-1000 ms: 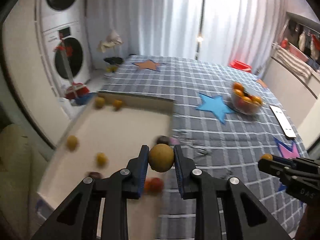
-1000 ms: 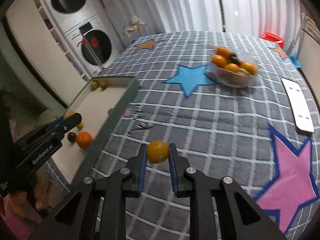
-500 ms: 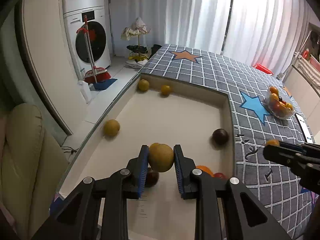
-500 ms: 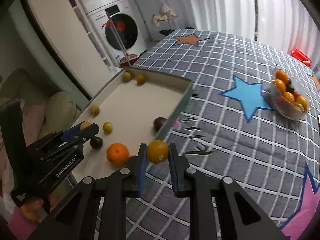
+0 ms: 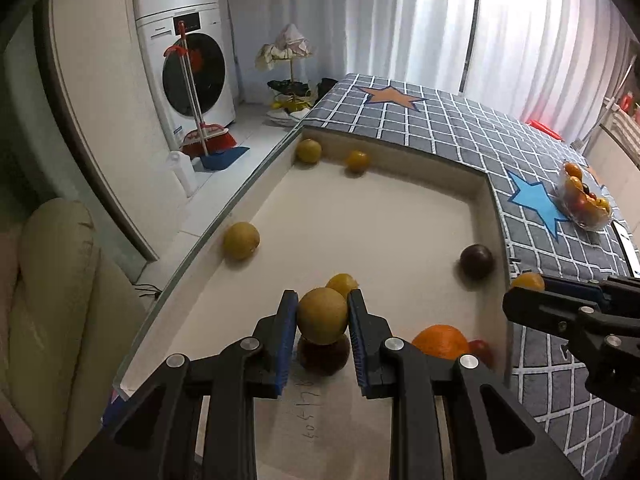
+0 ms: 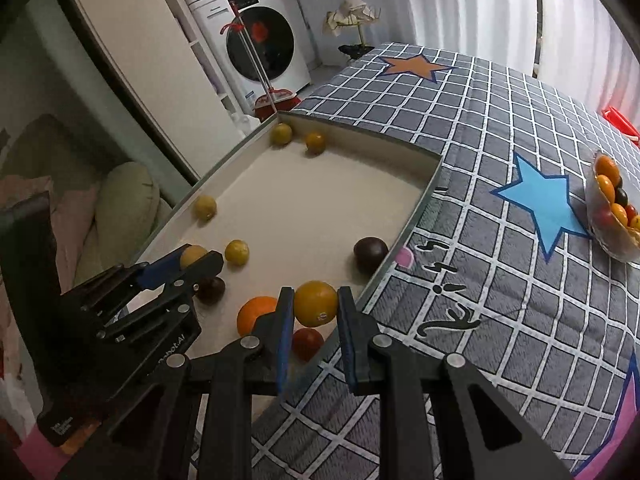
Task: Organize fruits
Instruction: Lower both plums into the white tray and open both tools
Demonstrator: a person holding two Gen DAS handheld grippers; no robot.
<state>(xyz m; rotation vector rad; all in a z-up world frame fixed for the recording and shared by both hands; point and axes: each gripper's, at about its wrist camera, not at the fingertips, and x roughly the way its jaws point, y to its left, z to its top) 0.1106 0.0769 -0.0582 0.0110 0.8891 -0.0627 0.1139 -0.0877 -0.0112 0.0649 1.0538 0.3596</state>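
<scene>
My left gripper (image 5: 322,316) is shut on a tan round fruit (image 5: 322,315) and holds it above the shallow cream tray (image 5: 486,216), over a dark fruit (image 5: 323,356). My right gripper (image 6: 315,304) is shut on a yellow-orange fruit (image 6: 316,303) at the tray's right rim (image 6: 416,208). In the tray lie several fruits: an orange (image 6: 254,314), a red one (image 6: 307,343), a dark plum (image 6: 370,254), and yellow ones (image 6: 237,252). The left gripper also shows in the right wrist view (image 6: 194,258), and the right gripper in the left wrist view (image 5: 528,284).
A clear bowl of fruit (image 6: 614,212) stands at the right on the grey checked cloth (image 6: 500,280) with star patches. A washing machine (image 5: 196,76), a red broom (image 5: 200,120) and a beige cushion (image 5: 56,280) lie off the table's left edge.
Both grippers moved left and forward with their fruits. The left one now hangs lower over the tray; the right one reached the tray's right rim from over the cloth.
</scene>
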